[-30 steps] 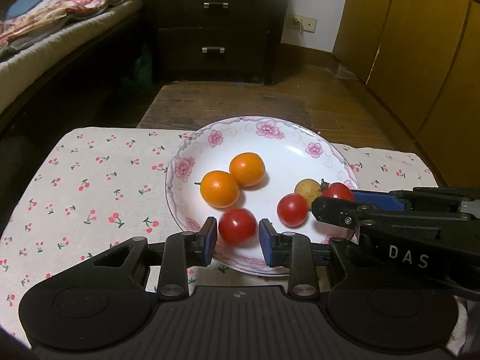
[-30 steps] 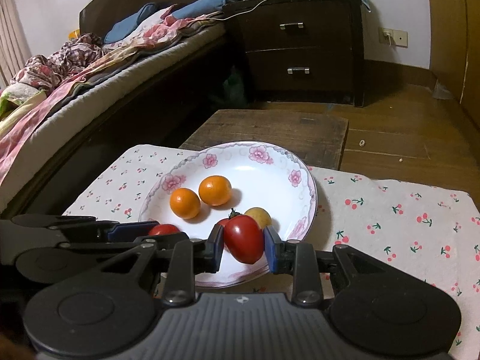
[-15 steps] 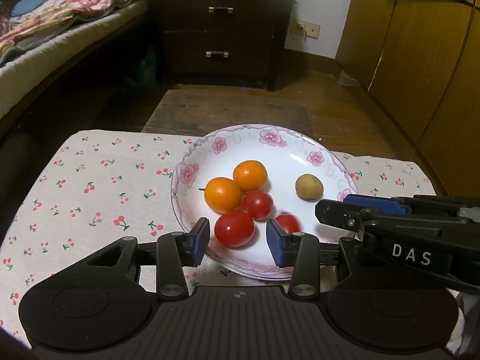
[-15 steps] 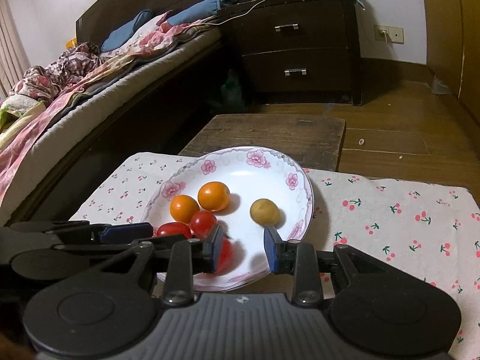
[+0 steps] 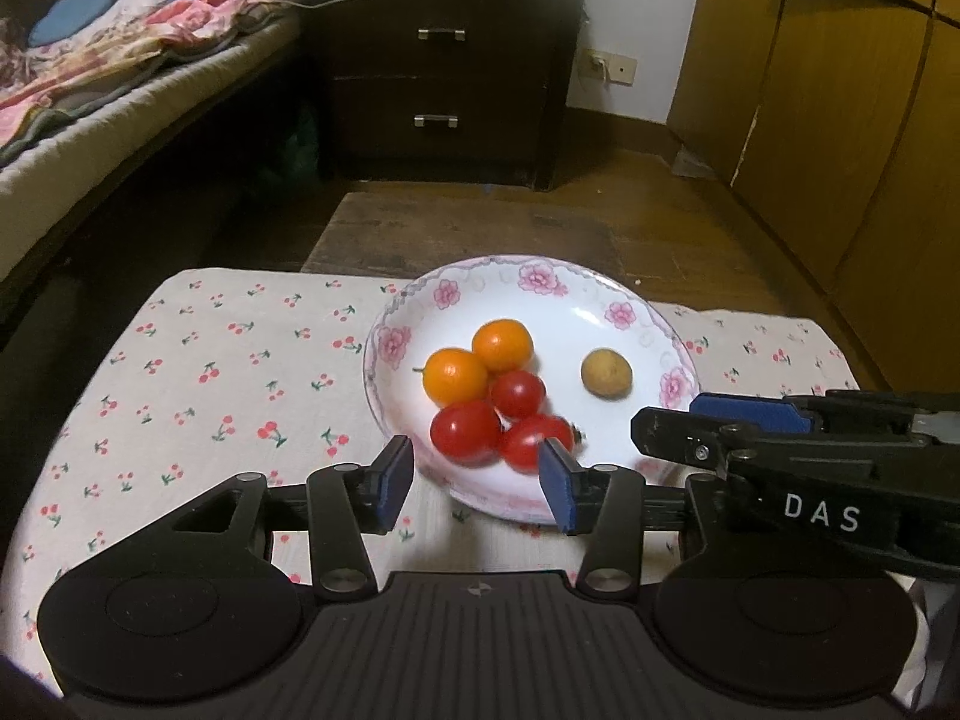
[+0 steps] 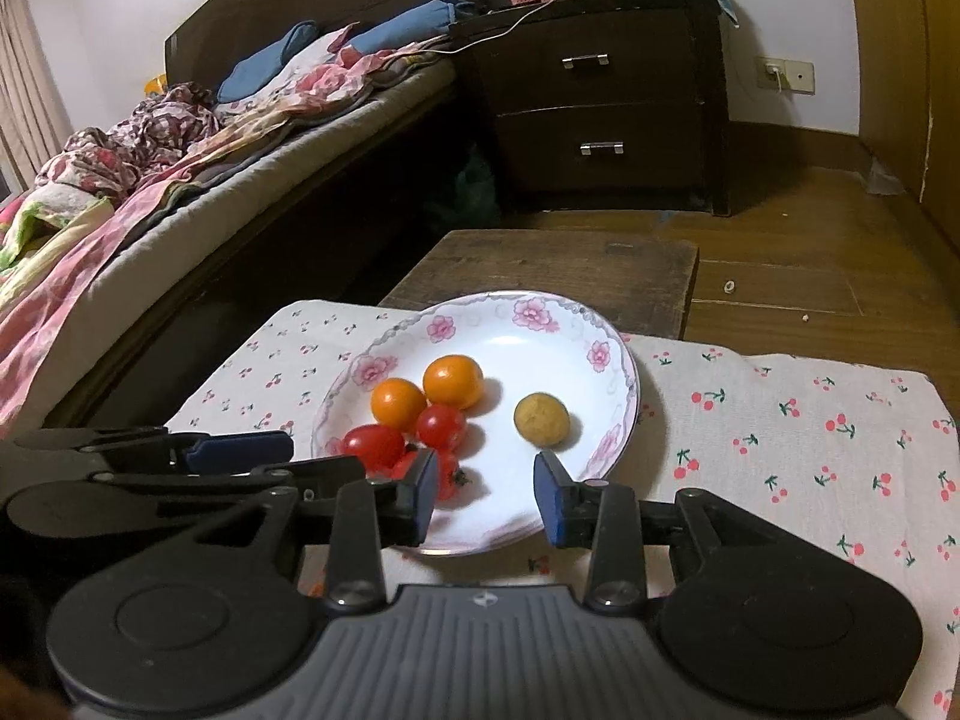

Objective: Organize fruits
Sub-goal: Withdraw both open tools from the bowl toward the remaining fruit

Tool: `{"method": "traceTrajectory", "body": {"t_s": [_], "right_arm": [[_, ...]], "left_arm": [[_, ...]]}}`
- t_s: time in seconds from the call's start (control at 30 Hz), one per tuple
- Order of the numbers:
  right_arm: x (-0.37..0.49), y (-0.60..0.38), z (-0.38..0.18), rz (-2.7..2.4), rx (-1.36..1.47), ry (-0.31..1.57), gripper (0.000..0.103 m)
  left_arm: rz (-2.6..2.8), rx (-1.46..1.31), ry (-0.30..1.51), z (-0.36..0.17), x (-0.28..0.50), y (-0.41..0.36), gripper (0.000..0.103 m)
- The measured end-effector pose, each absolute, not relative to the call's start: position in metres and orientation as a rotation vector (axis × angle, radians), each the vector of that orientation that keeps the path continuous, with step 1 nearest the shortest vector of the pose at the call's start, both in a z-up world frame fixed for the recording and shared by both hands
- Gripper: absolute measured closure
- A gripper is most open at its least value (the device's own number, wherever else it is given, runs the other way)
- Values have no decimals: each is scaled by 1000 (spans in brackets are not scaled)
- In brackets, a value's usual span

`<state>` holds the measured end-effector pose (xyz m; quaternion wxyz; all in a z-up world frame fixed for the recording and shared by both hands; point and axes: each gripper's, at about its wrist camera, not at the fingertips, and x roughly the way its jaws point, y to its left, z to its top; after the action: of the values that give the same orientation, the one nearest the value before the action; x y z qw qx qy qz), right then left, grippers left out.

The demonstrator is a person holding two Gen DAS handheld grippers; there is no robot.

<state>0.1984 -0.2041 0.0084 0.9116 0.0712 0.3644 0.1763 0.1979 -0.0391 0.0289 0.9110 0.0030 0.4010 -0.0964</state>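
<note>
A white plate with pink flowers [image 5: 543, 279] [image 6: 528, 309] lies on the cherry-print cloth [image 5: 210, 384]. It holds two oranges [image 5: 503, 345] [image 6: 453, 381], three red tomatoes [image 5: 466, 433] [image 6: 441, 426] and a small tan fruit [image 5: 606, 373] [image 6: 542, 417]. My left gripper [image 5: 477, 483] hovers at the plate's near rim, its jaws opening, nothing pressed between the pads. My right gripper [image 6: 485, 498] hangs over the plate's near side, jaws opening and empty, a tomato [image 6: 447, 474] just past its left pad.
A dark wooden board [image 6: 558, 264] lies beyond the plate. A dark nightstand [image 5: 444, 72] stands against the far wall, a bed [image 6: 180, 168] with bedding runs along the left, and wooden cupboards [image 5: 840, 120] line the right. The right gripper [image 5: 780, 438] reaches in at the left view's right.
Both grippers let go of their tomatoes, which now lie in the plate beside the oranges. Both pairs of jaws widened, and the left gripper drew back and up a little.
</note>
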Motion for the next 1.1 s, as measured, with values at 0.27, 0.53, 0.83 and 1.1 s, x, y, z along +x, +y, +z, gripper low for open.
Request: {"method": "traceTrajectory", "body": {"t_s": [0.27, 0.53, 0.83, 1.1], "right_arm": [[178, -199, 10, 379, 127, 763, 54], [161, -197, 8, 381, 140, 787, 54], [144, -192, 5, 406, 154, 814, 54], [131, -179, -2, 453, 136, 851, 53]], "left_arm": [[-199, 14, 843, 30, 176, -34, 47], [-203, 20, 859, 29, 158, -32, 48], [-200, 14, 879, 28, 140, -24, 47], [-180, 3, 906, 24, 124, -7, 46]]}}
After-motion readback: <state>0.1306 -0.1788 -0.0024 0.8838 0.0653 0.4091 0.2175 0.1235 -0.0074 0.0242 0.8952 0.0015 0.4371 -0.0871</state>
